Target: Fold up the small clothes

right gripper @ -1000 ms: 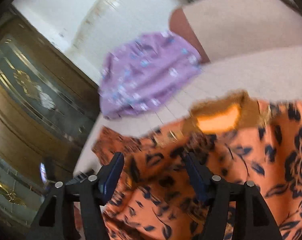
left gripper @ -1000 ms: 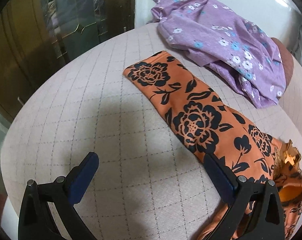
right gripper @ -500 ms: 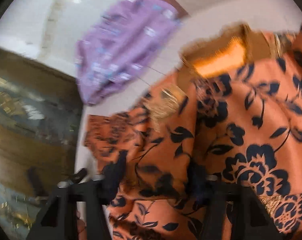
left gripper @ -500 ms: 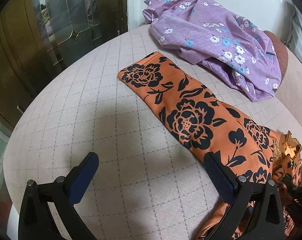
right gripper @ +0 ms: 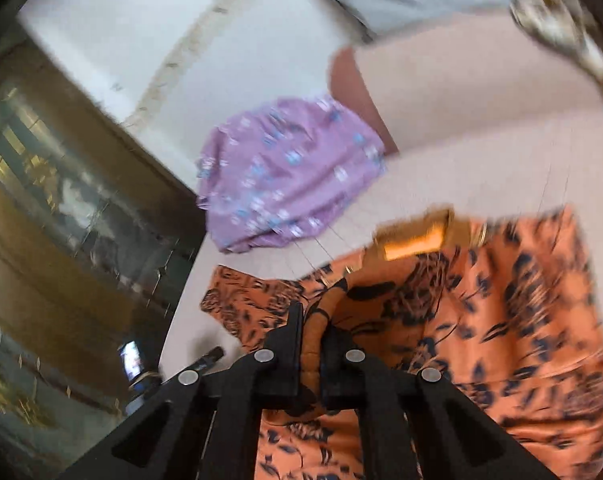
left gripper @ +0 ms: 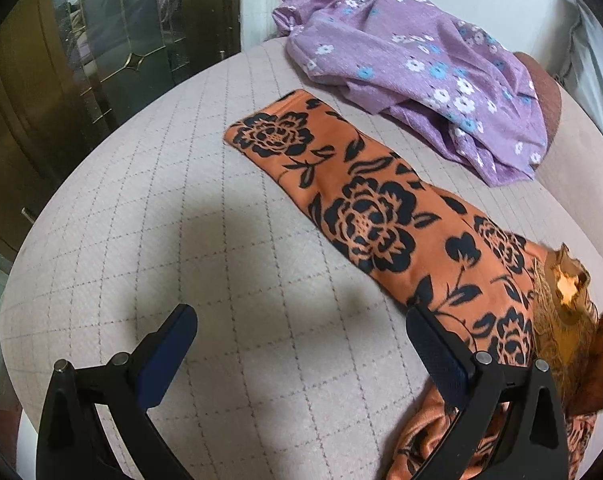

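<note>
An orange garment with black flowers point(left gripper: 365, 216) lies on the quilted beige cushion point(left gripper: 205, 264), one sleeve stretched flat toward the far left. My left gripper point(left gripper: 301, 344) hovers open above bare cushion, its right finger over the garment's near edge. In the right wrist view the same orange garment point(right gripper: 501, 320) fills the lower right, and my right gripper point(right gripper: 311, 336) is shut on a raised fold of it. A gold neckline trim point(right gripper: 417, 236) shows beyond the fold.
A purple flowered garment point(left gripper: 417, 64) lies crumpled at the cushion's far side, also the purple garment point(right gripper: 285, 184) in the right view. A dark wooden cabinet with glass doors point(left gripper: 113, 44) stands along the left. A brown cushion edge point(left gripper: 545, 96) sits behind.
My right gripper went from open over the orange garment to shut on a fold of it, and rose with the cloth. The left gripper stayed open and nearly still.
</note>
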### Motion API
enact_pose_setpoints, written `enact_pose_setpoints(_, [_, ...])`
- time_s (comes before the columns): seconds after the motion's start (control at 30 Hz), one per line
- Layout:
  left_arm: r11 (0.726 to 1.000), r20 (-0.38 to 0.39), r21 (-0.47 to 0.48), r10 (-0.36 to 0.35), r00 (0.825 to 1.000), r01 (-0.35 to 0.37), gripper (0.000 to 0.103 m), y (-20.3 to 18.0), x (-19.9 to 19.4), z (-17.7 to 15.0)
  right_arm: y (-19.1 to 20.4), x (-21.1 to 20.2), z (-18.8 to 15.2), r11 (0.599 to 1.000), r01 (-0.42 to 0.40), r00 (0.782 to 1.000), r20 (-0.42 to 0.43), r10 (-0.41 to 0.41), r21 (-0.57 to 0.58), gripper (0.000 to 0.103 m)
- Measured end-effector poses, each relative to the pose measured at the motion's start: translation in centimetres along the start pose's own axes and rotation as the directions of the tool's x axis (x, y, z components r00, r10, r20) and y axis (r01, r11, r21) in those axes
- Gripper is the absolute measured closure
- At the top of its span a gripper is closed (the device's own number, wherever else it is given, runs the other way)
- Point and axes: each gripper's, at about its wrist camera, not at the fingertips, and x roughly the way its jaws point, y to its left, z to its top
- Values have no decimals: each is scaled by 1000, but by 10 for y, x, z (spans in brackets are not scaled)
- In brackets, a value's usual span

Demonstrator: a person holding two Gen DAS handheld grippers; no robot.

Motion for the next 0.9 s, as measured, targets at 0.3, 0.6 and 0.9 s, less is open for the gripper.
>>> enact_pose_setpoints(0.3, [1000, -19, -24, -15, 1000, 15, 0, 10, 1, 2, 100, -26, 11, 924, 84, 992, -51, -111, -374, 96])
enact_pose_setpoints(0.6, [997, -31, -79, 8, 999, -10, 0, 29, 7, 8, 29, 150, -32, 996, -7, 909, -415, -33, -94, 93])
enact_pose_setpoints(0.9, [998, -33, -55, 8, 999, -10, 0, 21, 9, 9, -2, 106, -32, 979, -199, 958, -198, 206, 55, 19])
